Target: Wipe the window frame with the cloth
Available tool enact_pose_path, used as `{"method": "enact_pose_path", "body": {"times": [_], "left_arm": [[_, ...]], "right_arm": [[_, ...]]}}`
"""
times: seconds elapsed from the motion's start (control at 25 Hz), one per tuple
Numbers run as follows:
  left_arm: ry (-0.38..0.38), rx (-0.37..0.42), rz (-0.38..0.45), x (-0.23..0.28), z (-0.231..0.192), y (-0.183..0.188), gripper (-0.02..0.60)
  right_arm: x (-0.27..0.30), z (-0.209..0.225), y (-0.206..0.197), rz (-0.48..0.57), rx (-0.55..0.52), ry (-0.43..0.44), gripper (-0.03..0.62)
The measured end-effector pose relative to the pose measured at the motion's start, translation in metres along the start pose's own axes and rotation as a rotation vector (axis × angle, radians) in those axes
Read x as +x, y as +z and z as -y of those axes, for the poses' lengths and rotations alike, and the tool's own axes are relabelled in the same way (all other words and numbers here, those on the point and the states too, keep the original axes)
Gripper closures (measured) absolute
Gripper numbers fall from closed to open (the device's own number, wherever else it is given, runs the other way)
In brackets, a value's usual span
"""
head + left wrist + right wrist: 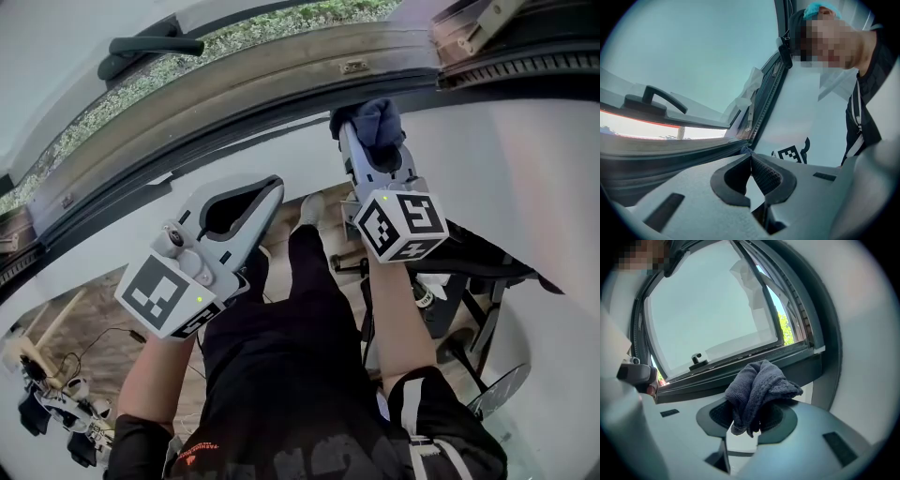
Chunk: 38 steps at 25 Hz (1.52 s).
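Two grippers faced the window frame (281,80). The right gripper (373,152) had its jaws clamped on a bunched dark grey cloth (371,120). The cloth's long axis ran along the jaws, and its free end bulged out past the tips and pointed at the frame's dark lower edge. The left gripper (272,186) sat lower, short of the frame, with its jaw tips pressed together on nothing.

Dark cloth (379,118) at 12 o'clock in the head view hides the fingers of the right gripper (368,142). The window frame (281,73) is cut off at both sides. Floor clutter (54,405) at 8 o'clock is too small to identify.
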<state>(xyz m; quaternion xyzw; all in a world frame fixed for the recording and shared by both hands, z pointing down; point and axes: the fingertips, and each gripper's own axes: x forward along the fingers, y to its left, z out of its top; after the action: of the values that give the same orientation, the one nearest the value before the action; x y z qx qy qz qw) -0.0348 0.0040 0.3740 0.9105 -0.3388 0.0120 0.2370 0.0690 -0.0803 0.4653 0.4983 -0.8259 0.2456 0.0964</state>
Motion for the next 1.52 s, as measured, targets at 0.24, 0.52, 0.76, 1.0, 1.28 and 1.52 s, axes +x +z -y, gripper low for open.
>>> {"method": "enact_pose_path", "body": {"times": [0.24, 0.52, 0.76, 1.0, 1.28, 1.52], "left_arm": [[0.017, -0.005, 0.012, -0.02, -0.005, -0.001, 0.561], [0.031, -0.006, 0.02, -0.036, -0.008, 0.0, 0.561], [0.033, -0.004, 0.022, -0.039, -0.006, 0.0, 0.561], [0.026, 0.003, 0.02, -0.032, 0.001, 0.002, 0.561], [-0.015, 0.03, 0.027, -0.011, 0.02, 0.014, 0.561], [-0.044, 0.054, 0.04, 0.003, 0.039, 0.032, 0.561]], "right_arm": [[0.004, -0.024, -0.007, -0.014, -0.008, 0.023, 0.48], [0.006, -0.043, -0.012, -0.025, -0.008, 0.041, 0.48], [0.006, -0.056, -0.016, -0.036, -0.012, 0.07, 0.48], [0.002, -0.054, -0.014, -0.04, -0.014, 0.087, 0.48], [-0.017, -0.044, 0.012, 0.013, -0.023, 0.097, 0.48], [-0.042, -0.031, 0.055, 0.088, -0.057, 0.078, 0.48]]}}
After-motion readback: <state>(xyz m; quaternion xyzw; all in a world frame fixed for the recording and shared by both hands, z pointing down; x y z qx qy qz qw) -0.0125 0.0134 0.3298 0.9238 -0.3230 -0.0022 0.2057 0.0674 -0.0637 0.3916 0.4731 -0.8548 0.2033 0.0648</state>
